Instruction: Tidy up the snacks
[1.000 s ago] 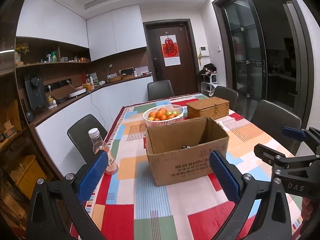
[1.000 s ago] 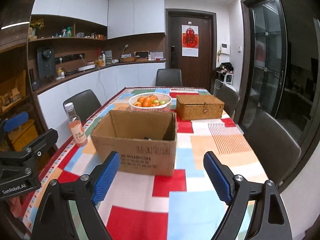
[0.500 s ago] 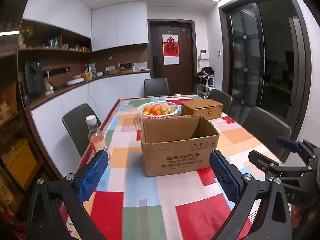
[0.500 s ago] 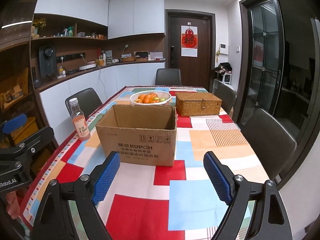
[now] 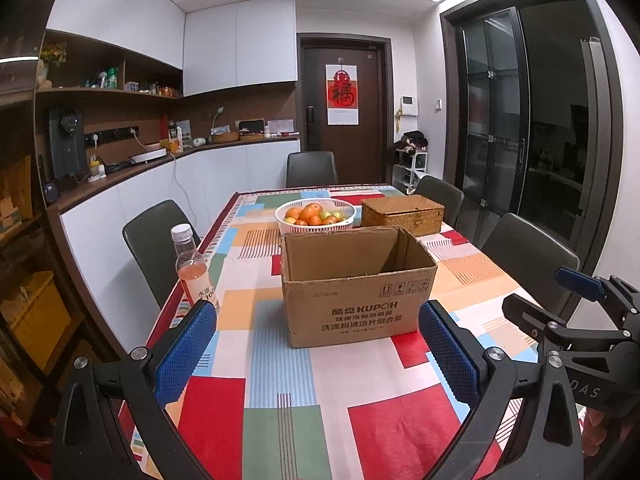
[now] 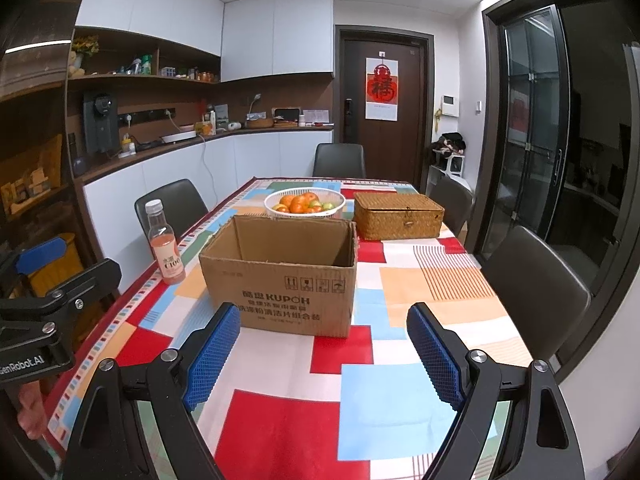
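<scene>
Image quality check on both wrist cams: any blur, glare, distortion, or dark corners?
Left wrist view: sharp, even ceiling light, print on the cardboard box readable; fisheye bows the glass doors; black corners. Right wrist view: equally sharp, bottle label legible; same barrel bend, soft reflections on the glass doors, dark vignette at the left edge.

One box (image 5: 356, 288), one bottle (image 5: 195, 270), one basket (image 5: 402, 216)
</scene>
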The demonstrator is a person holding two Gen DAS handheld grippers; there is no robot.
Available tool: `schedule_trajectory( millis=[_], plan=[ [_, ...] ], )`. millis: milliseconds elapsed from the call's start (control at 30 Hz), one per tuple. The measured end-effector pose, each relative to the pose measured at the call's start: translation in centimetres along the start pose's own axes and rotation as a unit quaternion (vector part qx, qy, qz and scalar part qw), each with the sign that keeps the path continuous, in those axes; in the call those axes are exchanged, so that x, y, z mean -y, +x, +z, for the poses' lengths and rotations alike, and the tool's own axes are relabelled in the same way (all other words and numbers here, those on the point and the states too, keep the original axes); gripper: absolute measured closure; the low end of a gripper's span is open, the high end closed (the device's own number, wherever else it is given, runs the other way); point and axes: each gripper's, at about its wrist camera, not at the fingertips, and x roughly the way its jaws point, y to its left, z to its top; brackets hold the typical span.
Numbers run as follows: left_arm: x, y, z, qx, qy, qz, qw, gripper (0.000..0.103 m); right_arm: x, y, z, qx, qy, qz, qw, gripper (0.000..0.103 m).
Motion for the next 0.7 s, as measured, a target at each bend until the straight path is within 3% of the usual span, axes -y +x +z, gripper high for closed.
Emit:
schedule_trajectory(
  millis=[700],
  plan=[
    [-0.09, 0.61, -0.31, -0.005, 0.005, 0.007, 1.0, 0.0, 0.19, 0.2, 0.24, -0.009, 0.001, -0.002, 1.0, 0.017]
  ],
)
